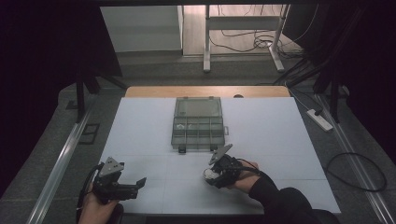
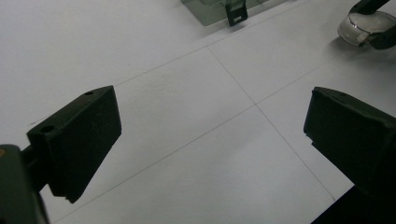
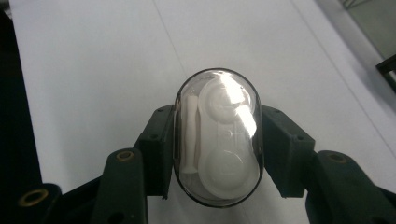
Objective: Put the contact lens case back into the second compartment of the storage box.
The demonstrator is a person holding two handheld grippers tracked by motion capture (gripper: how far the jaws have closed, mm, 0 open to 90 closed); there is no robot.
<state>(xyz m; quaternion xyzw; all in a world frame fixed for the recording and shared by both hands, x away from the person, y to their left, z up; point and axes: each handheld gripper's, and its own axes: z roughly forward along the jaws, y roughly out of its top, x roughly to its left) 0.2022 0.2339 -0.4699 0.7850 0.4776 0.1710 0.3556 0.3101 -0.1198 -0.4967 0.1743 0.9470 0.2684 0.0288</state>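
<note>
Clamped between our right gripper (image 3: pixel 217 154) fingers, we see a clear oval plastic case (image 3: pixel 217 137) holding white round pieces; left gripper (image 2: pixel 210 140) fingers spread wide over the white tabletop (image 2: pixel 187 140), clear compartment box (image 1: pixel 197 122) beyond.

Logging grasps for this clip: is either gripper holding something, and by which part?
The right gripper clamps a clear oval case by its long sides. The left gripper is open and holds nothing.

No text, label, brand, number or sign can be read in any of the views. The clear oval case (image 3: pixel 217 137) between the right gripper's jaws bears no legible marking, the compartment box (image 1: pixel 197 122) at the far middle of the worktop (image 1: pixel 140 135) shows no lettering, and the black jaws in the left gripper view are plain.
</note>
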